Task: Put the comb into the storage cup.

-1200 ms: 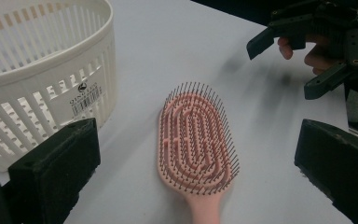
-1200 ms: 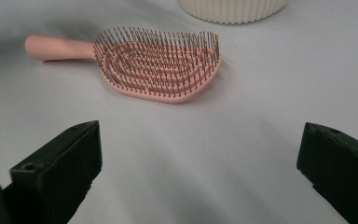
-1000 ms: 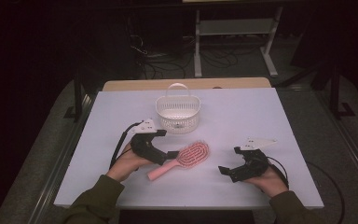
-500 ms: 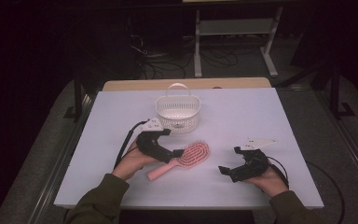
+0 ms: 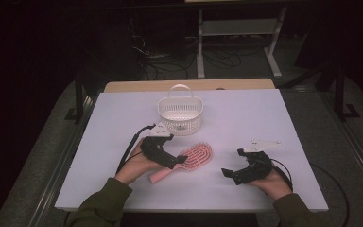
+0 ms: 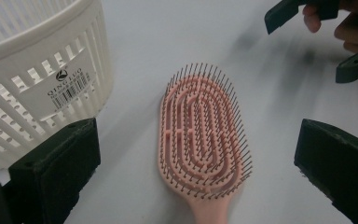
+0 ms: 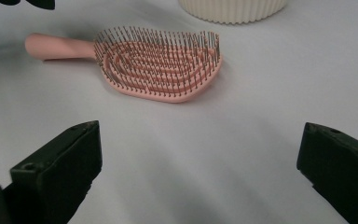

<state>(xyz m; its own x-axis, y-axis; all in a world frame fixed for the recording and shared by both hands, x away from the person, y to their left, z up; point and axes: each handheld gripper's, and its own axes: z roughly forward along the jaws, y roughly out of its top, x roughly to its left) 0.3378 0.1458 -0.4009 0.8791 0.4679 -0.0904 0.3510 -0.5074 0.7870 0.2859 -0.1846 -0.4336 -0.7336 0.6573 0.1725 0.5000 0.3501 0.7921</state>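
Note:
A pink hairbrush (image 5: 196, 157) lies bristles up on the white table, its handle pointing toward the person. My left gripper (image 5: 174, 154) is open and hovers low over the handle end. In the left gripper view its jaws stand wide on either side of the brush head (image 6: 200, 135), touching nothing. To the right of the brush, my right gripper (image 5: 232, 163) rests open on the table. It faces the hairbrush (image 7: 161, 65) from a short distance, with nothing between its jaws.
A white slatted basket (image 5: 170, 124) with a hoop handle stands just beyond the brush, close to the left gripper; its wall (image 6: 32, 79) has a barcode label. The table's front edge runs just behind both hands.
My left gripper has crept a little to the right, closer over the brush handle. The brush, the basket and the right gripper have stayed put.

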